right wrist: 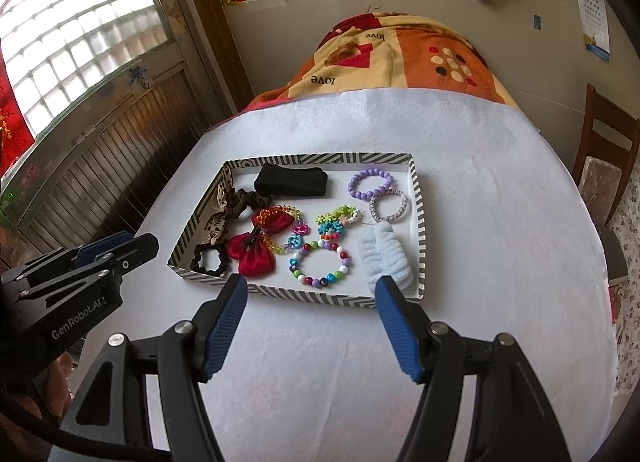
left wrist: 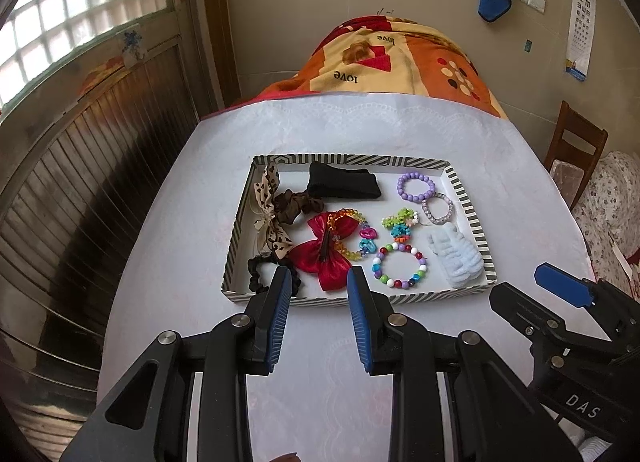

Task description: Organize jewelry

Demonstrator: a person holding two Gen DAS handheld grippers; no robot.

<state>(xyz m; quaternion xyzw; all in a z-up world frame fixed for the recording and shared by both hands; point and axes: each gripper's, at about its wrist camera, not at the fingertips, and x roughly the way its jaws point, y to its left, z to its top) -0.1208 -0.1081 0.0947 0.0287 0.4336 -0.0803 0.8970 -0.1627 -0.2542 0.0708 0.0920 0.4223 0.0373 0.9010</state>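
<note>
Striped card walls frame the tray (left wrist: 466,197) on the white table (left wrist: 180,221), and we hold both grippers just short of its near edge. Our left gripper (left wrist: 319,282) is parted and empty, facing the red bow (left wrist: 326,252); our right gripper (right wrist: 310,290) gapes wider, also empty. Inside lie the bead bracelet (right wrist: 320,264), purple bracelet (right wrist: 370,183), black band (right wrist: 292,181) and pale scrunchie (right wrist: 382,254).

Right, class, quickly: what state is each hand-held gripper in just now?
Left hand-held gripper: open, holding nothing.
Right hand-held gripper: open wider, holding nothing.
</note>
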